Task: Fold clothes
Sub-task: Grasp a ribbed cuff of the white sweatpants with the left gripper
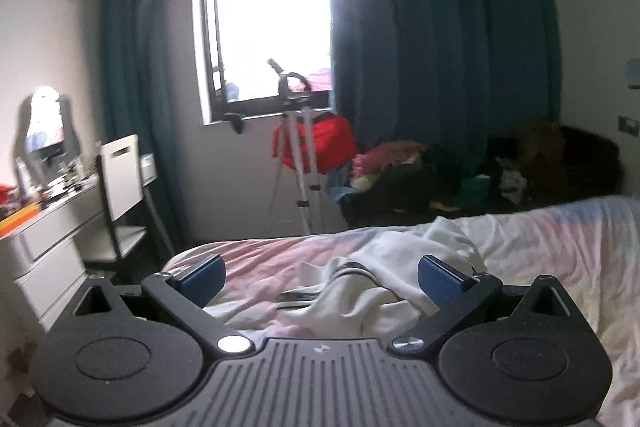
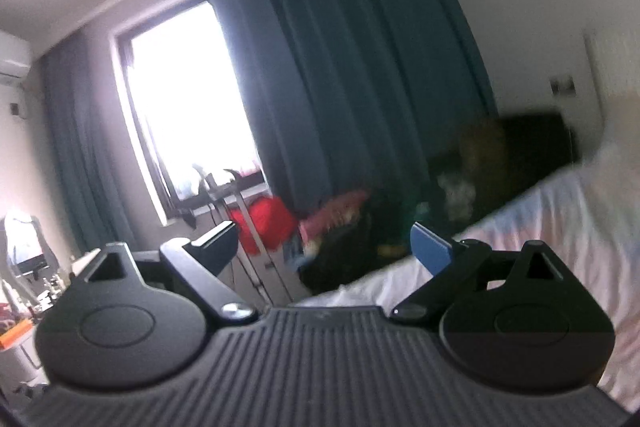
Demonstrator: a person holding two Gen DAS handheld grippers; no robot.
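Note:
A crumpled white garment [image 1: 384,267] with dark trim lies on the pink and white bed [image 1: 560,247], right in front of my left gripper [image 1: 320,277]. The left gripper is open and empty, its blue pads wide apart just above the cloth. My right gripper [image 2: 324,247] is open and empty too, held up in the air and tilted, aimed across the room above the bed's edge [image 2: 520,227]. The garment does not show in the blurred right wrist view.
A tripod [image 1: 298,147] stands under the window. A pile of clothes [image 1: 400,167] with a red item [image 1: 320,143] lies past the bed against blue curtains. A white desk [image 1: 48,227] and chair [image 1: 120,187] stand at the left.

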